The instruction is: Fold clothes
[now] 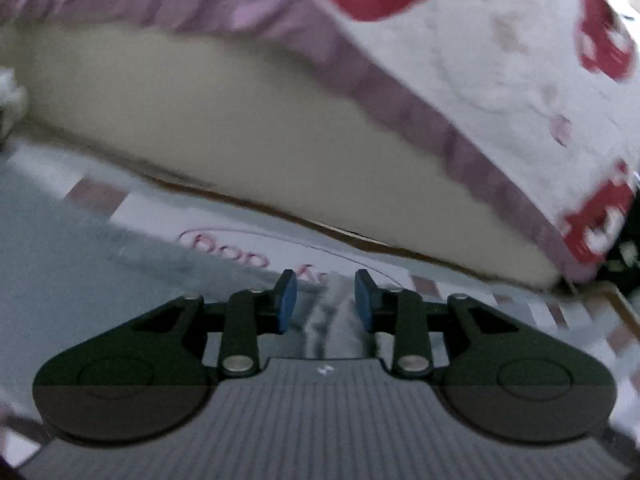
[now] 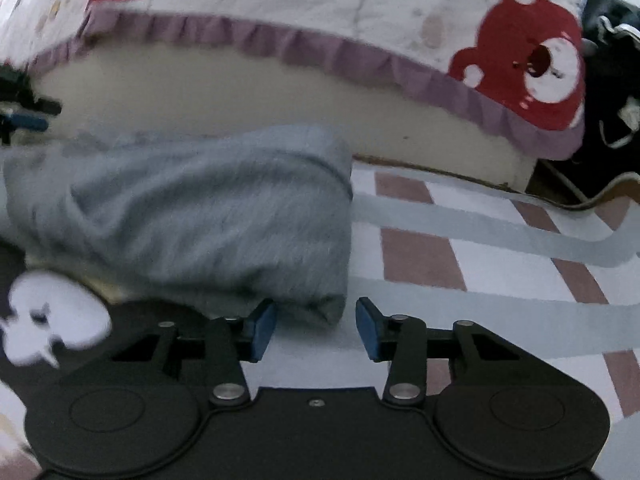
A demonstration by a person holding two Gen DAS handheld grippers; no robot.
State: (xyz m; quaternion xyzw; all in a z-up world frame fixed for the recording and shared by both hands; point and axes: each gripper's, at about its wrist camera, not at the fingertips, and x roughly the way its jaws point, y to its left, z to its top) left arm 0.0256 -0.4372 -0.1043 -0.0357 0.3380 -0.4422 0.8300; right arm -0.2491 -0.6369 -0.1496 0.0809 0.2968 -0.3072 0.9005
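While jaws gape, grey garment (image 2: 200, 216) corner between right gripper (image 2: 316, 328) fingertips

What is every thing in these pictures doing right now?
Left gripper: open, a ridge of cloth between its fingers, not pinched.
Right gripper: open, holding nothing.
Grey garment: bunched up on the mat, its corner between the right gripper's fingers.
Bear bedspread: hanging over the mattress edge.
Striped mat: lying flat.
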